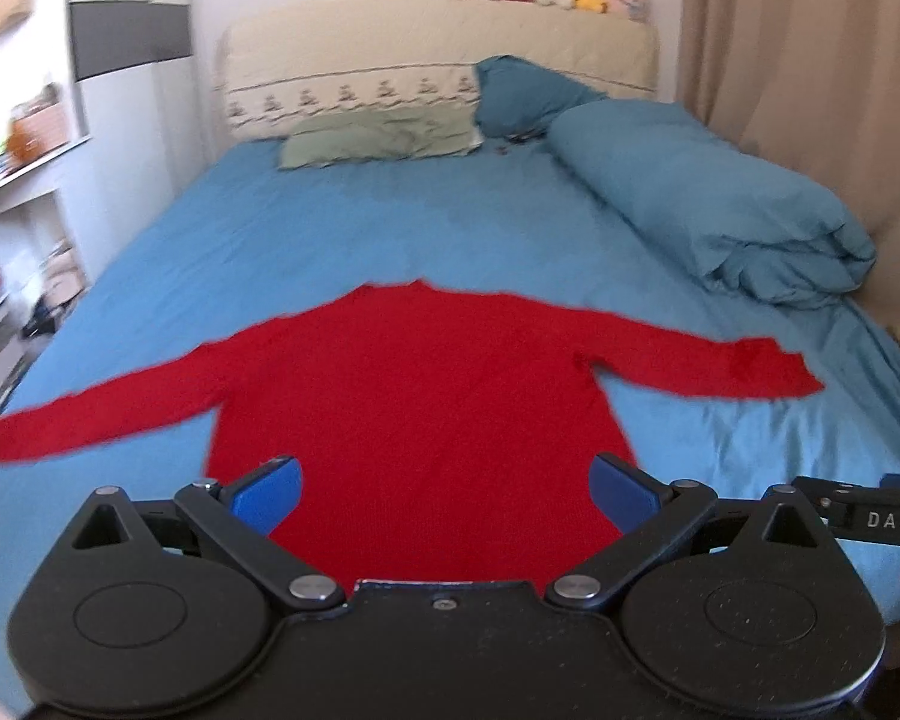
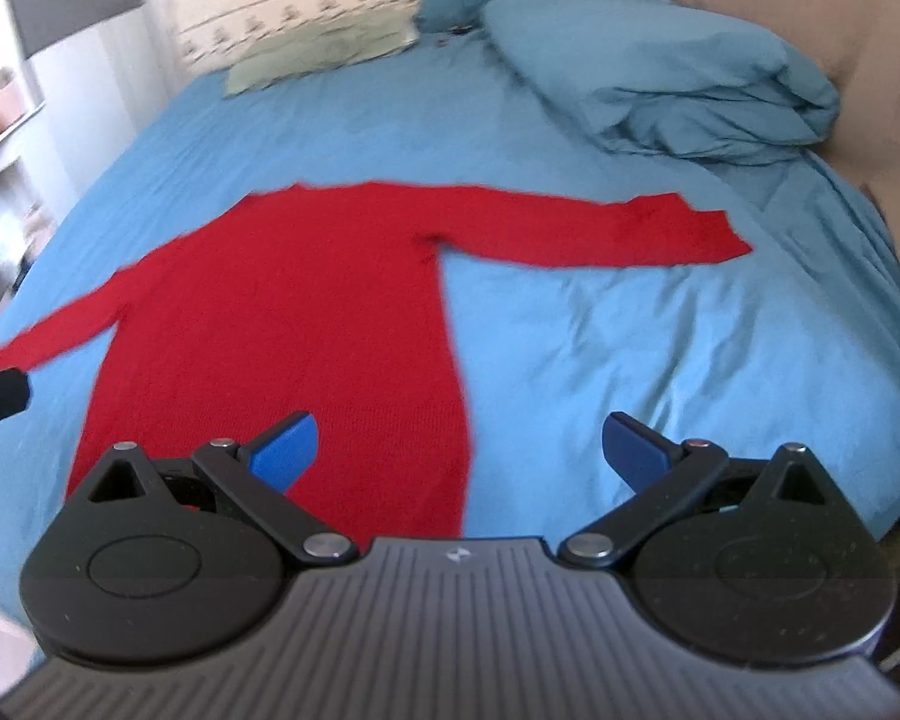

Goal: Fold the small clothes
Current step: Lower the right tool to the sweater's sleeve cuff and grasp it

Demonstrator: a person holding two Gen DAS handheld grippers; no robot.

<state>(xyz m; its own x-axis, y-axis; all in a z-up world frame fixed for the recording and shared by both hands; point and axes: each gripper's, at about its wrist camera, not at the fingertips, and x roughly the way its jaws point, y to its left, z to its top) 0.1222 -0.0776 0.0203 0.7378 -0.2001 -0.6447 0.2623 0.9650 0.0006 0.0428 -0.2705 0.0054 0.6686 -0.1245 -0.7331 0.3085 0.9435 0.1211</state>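
sweater: red sweater [image 1: 414,396] lies flat on the blue bed sheet [image 1: 342,222], both sleeves spread out sideways, neck toward the headboard.
left tongs: left tongs [image 1: 447,495] spread apart, empty, above the sweater's hem.
right tongs: right tongs [image 2: 459,450] spread apart, empty, over the hem's right edge and the sheet.
bed: rolled blue duvet [image 1: 708,198] at right, green pillow [image 1: 378,135] near the headboard.

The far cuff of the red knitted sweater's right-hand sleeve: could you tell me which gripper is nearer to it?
Right. The right gripper hovers open over the red knitted sweater's right edge, on the cuff's side. The left gripper, also open, sits over the hem's middle, farther away.
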